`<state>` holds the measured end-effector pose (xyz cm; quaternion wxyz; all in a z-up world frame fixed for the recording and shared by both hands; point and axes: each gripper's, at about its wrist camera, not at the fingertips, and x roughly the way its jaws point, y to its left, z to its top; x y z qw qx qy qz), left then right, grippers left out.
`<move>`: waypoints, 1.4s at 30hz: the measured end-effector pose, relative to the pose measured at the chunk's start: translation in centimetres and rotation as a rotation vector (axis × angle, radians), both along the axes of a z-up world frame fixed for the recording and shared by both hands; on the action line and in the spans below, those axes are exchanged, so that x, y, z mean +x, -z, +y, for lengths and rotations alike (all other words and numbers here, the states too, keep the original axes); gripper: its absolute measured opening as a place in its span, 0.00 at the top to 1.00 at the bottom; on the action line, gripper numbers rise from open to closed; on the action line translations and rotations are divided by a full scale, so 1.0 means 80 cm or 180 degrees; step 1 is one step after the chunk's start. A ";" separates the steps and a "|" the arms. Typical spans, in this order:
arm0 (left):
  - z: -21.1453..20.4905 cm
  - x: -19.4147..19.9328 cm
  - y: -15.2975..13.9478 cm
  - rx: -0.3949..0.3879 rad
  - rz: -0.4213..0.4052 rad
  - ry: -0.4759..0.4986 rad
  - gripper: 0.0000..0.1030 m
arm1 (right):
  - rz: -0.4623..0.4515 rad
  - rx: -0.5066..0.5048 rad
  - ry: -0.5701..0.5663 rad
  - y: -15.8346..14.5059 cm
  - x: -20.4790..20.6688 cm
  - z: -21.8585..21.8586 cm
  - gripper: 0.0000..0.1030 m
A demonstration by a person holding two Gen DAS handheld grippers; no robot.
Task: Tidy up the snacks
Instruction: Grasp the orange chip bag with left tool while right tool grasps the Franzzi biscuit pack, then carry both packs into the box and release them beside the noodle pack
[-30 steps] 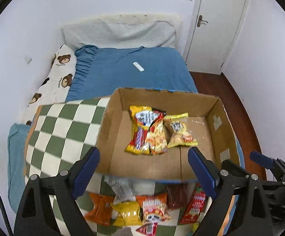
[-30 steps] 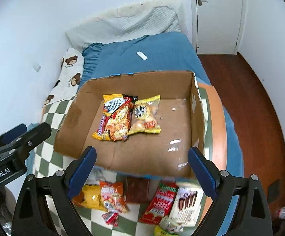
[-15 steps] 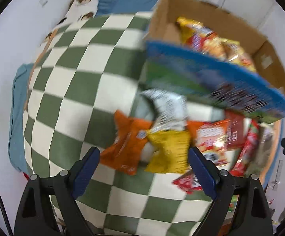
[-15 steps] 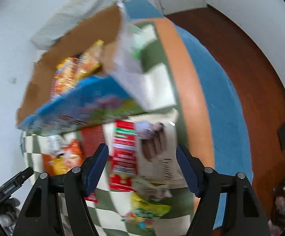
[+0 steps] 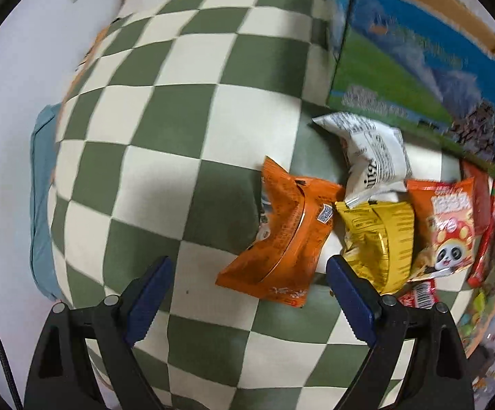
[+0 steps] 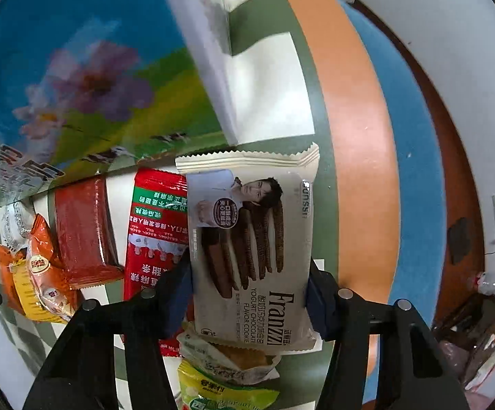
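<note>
Right tool: jaws have just been closing and now bracket the Franzzi cookie pack, apparently gripping it. Left tool: wide open, empty, above the orange packet. Several snacks remain on the checkered cushion. Beyond, the cardboard box; its contents are hidden.

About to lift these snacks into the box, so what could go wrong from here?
The right gripper has just been closing on the Franzzi cookie pack; squeezing harder may crush the cookies. The red packet tucked under it could drag along. The open left gripper straddles only the orange packet's corner, a likely slip.
</note>
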<state>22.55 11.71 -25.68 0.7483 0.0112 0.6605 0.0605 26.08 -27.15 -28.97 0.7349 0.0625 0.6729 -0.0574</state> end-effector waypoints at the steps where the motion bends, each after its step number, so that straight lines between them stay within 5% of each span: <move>1: -0.002 0.002 0.005 0.0031 0.0021 0.0043 0.11 | -0.0015 -0.0005 0.0010 -0.003 -0.002 0.001 0.43; 6: -0.032 0.021 0.044 0.0241 0.0123 0.0450 0.11 | -0.0161 -0.0024 0.0052 -0.030 -0.021 0.007 0.45; 9: -0.043 0.022 0.061 0.0166 0.0146 0.0549 0.48 | -0.0262 0.0087 0.0074 -0.051 -0.030 0.013 0.45; 14: -0.033 0.000 0.049 -0.0013 0.0097 0.0378 0.65 | -0.0278 0.0362 -0.0070 -0.072 -0.051 0.032 0.45; 18: -0.007 -0.019 0.048 -0.0247 0.0119 0.0108 0.65 | -0.0096 0.0441 -0.0298 -0.056 -0.060 0.062 0.45; 21: 0.008 -0.017 0.070 -0.0429 0.0254 -0.0068 0.55 | 0.0059 0.0435 -0.0367 -0.023 -0.069 0.081 0.44; 28: 0.006 -0.001 0.074 -0.0327 0.0169 -0.0077 0.56 | 0.0197 0.0223 -0.0443 0.022 -0.064 0.096 0.42; 34: -0.001 -0.014 0.046 -0.0332 0.0025 -0.0075 0.66 | 0.0029 0.0176 -0.0562 0.004 -0.066 0.109 0.45; 42: 0.001 -0.035 -0.026 -0.0657 -0.0193 -0.0065 0.66 | -0.0136 0.0595 -0.0592 -0.052 -0.089 0.110 0.45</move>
